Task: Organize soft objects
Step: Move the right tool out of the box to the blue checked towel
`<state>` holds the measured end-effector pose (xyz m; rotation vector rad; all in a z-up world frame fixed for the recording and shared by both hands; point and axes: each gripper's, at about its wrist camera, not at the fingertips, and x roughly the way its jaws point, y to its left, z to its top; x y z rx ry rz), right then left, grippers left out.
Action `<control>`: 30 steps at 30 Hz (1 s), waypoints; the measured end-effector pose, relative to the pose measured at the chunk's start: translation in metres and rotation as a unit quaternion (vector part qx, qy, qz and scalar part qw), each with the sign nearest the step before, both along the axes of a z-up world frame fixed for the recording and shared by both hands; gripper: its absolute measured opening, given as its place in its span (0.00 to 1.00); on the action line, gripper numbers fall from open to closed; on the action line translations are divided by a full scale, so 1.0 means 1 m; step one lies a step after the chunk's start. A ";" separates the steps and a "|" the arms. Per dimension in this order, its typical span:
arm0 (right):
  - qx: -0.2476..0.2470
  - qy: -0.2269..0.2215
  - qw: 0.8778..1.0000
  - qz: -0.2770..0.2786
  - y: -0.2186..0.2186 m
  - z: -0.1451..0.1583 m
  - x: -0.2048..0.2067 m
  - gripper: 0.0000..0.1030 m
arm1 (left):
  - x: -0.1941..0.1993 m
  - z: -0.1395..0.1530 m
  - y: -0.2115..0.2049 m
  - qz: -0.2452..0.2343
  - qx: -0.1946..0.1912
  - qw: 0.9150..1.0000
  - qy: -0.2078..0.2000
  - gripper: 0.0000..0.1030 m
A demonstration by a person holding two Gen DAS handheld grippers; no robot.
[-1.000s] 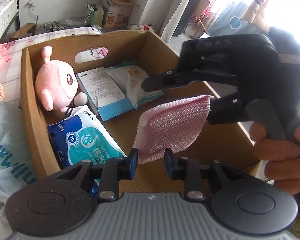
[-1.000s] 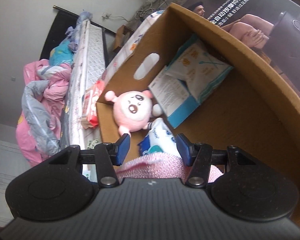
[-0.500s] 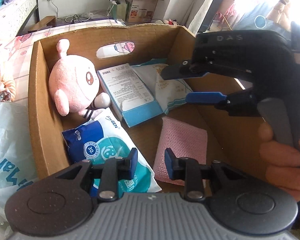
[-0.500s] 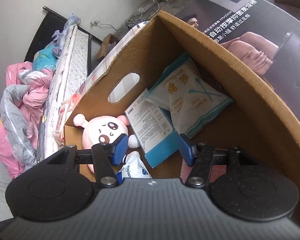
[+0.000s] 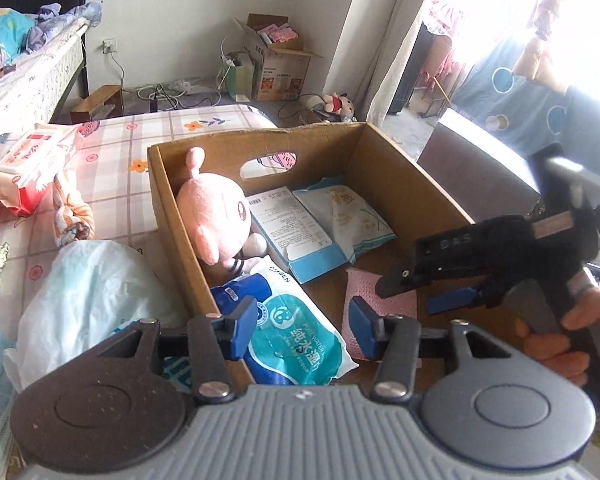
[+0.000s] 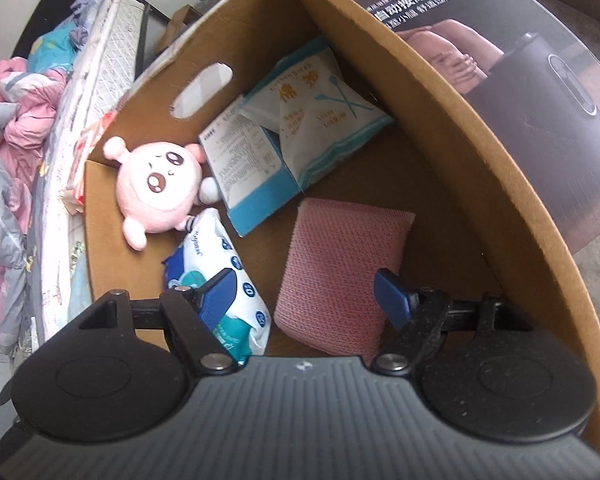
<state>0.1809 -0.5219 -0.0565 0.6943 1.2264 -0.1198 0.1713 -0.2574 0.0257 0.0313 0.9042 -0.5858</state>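
A pink mesh pad (image 6: 340,264) lies flat on the floor of the cardboard box (image 6: 440,120), free of both grippers. My right gripper (image 6: 304,294) hovers just above it; its jaws are opening and its pads stand clear on either side. In the left wrist view the right gripper (image 5: 412,296) hangs over the pad (image 5: 358,282) inside the box (image 5: 172,216). My left gripper (image 5: 304,330) is at the box's near edge, its jaws opening with nothing between them. Beside the pad lie a pink plush (image 5: 216,216), a wipes pack (image 5: 296,332) and a blue carton (image 5: 292,232).
A white pouch (image 5: 348,216) rests against the blue carton. Left of the box on the checked bedsheet are a white plastic bag (image 5: 92,288), a red-and-white wipes pack (image 5: 32,164) and a crumpled floral cloth (image 5: 72,216). A person's hand (image 5: 556,344) grips the right gripper.
The pink pad went from hanging in the right gripper to lying on the box floor. Both grippers' jaws have spread wider. The left gripper has drawn back and up from the box.
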 end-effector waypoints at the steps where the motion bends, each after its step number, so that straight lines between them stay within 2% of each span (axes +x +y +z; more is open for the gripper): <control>1: -0.006 0.010 1.000 0.004 0.003 -0.005 0.004 0.78 | -0.002 0.003 0.006 -0.002 -0.003 1.000 -0.005 0.51; 4: -0.004 0.033 0.999 0.011 0.008 -0.023 0.013 0.80 | -0.006 0.009 0.024 0.001 -0.006 1.000 -0.012 0.52; 7: -0.010 0.034 0.999 0.020 0.013 -0.034 0.021 0.80 | -0.007 0.010 0.043 0.009 -0.009 1.000 -0.012 0.52; 13: -0.060 -0.007 0.994 0.091 0.031 -0.035 0.034 0.75 | -0.005 0.008 0.071 0.035 -0.009 0.999 -0.012 0.52; 17: -0.063 -0.039 0.989 0.124 0.038 -0.033 0.041 0.72 | 0.000 0.003 0.083 0.053 -0.008 0.999 -0.003 0.52; 23: -0.053 -0.067 0.991 0.103 0.032 -0.030 0.049 0.72 | -0.001 -0.001 0.091 0.058 -0.004 0.998 -0.007 0.52; 30: -0.020 -0.119 0.991 0.048 0.005 0.009 0.022 0.74 | -0.009 0.004 0.108 0.061 -0.001 0.998 -0.030 0.62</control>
